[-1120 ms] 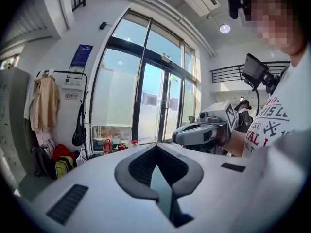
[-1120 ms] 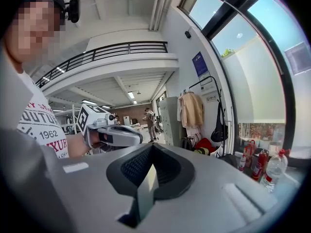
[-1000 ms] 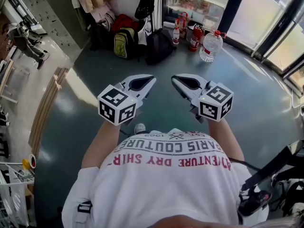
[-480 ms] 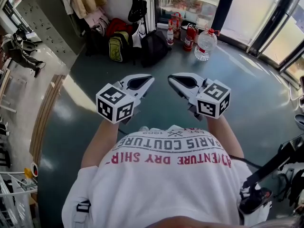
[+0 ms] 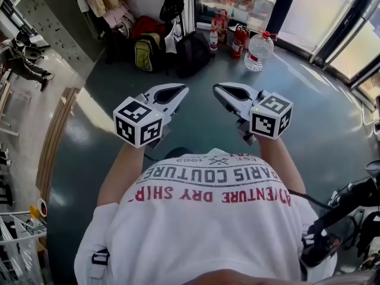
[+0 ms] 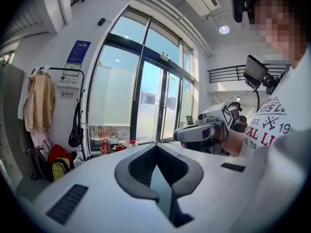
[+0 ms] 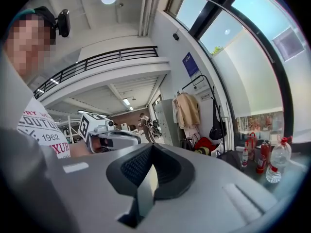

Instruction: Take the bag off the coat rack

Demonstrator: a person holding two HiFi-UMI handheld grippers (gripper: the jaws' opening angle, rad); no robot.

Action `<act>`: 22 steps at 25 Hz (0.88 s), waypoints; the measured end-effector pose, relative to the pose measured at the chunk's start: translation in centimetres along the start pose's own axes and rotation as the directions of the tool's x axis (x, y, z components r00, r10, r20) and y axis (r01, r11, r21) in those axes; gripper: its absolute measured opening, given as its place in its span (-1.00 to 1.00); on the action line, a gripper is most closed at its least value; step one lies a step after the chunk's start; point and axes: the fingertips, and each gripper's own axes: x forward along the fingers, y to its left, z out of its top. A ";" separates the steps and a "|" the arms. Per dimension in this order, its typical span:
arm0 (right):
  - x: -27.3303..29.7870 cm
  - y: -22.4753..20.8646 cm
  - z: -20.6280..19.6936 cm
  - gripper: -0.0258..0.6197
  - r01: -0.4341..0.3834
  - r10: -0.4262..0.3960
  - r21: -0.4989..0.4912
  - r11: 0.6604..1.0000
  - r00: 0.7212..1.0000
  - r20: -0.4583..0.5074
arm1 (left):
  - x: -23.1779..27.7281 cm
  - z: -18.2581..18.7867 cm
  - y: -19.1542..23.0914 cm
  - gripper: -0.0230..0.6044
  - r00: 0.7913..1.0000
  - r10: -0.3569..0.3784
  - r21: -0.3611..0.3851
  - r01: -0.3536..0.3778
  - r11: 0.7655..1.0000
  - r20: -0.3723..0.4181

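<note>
The left gripper [image 5: 177, 90] is pointing toward 12 o'clock with its jaws pressed together, gripping nothing. Just beside it, the right gripper [image 5: 221, 88] is doing the same, closed and empty. The black bag [image 5: 172, 5] is hanging on the coat rack [image 6: 65, 69] at 12 o'clock, well apart from both. Below it, backpacks [image 5: 142, 51] are lying on the floor [image 5: 107, 135], and a water bottle [image 5: 258, 47] is standing at 1 o'clock.
</note>
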 end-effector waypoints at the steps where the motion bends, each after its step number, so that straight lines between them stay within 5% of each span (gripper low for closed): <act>1: 0.7 -0.3 0.0 -0.95 0.001 -0.001 -0.008 1.000 1.000 -0.005 | 0.0 -0.1 0.7 -0.93 1.000 0.004 -0.004 -0.004 1.000 -0.002; 10: 13.6 -6.4 -1.4 -0.96 0.003 -0.004 -0.019 1.000 0.997 -0.083 | 1.0 -2.6 14.4 -0.93 1.000 0.008 -0.069 -0.007 0.998 0.005; 17: 32.8 -15.9 0.4 -0.96 0.018 -0.017 0.006 1.000 0.990 -0.144 | 2.7 -3.8 36.5 -0.93 1.000 0.024 -0.143 -0.026 0.989 -0.013; 22: 46.6 -20.9 5.5 -0.96 0.000 -0.010 -0.072 0.997 0.990 -0.137 | 2.3 -1.9 51.0 -0.93 0.999 0.035 -0.161 -0.034 0.986 0.004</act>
